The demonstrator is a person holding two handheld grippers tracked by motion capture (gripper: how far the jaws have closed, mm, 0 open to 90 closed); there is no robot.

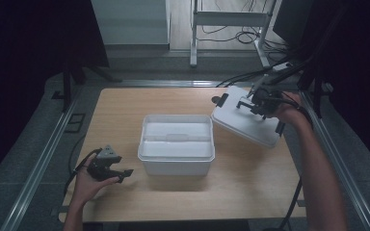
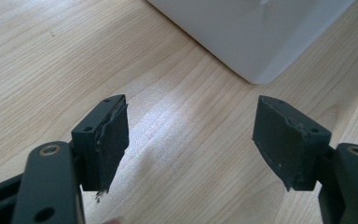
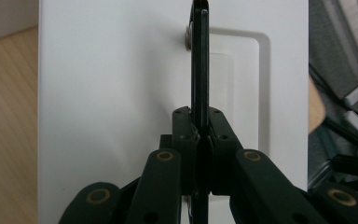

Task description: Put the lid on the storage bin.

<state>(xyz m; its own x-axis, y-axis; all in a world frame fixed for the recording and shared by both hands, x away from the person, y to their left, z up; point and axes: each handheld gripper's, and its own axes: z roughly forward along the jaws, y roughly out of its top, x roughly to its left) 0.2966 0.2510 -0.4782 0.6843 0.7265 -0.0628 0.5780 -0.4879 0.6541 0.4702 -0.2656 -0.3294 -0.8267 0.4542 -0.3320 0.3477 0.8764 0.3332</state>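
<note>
We start with the light wooden desk (image 1: 188, 197), a rectangular top with pale grain, standing on a grey floor. Near its middle sits the open white rectangular plastic box (image 1: 176, 143), its rim uncovered; in the high view we can see into its pale inside. In the left gripper view a lower corner of that box (image 2: 256, 42) rests on the wood just ahead of the left tongs.

Next in size comes the flat white plastic lid (image 1: 244, 121), held tilted above the far right part of the desk, well apart from the box and clear of the wood at its raised end. Along its top runs a slim black handle (image 3: 200, 60), which we see edge-on in the right gripper view, fixed to the lid by a small metal rivet.

The right tongs (image 1: 257, 103) are clenched on that black handle: both pads press against it from either side, and the lid (image 3: 112, 93) hangs from this grip, with the person's right hand behind it.

The left tongs (image 1: 120, 173) lie low over the near left part of the desk, beside the box and not touching it. They are released, the two black jaws standing wide apart with bare wood between them (image 2: 191, 140).
</note>
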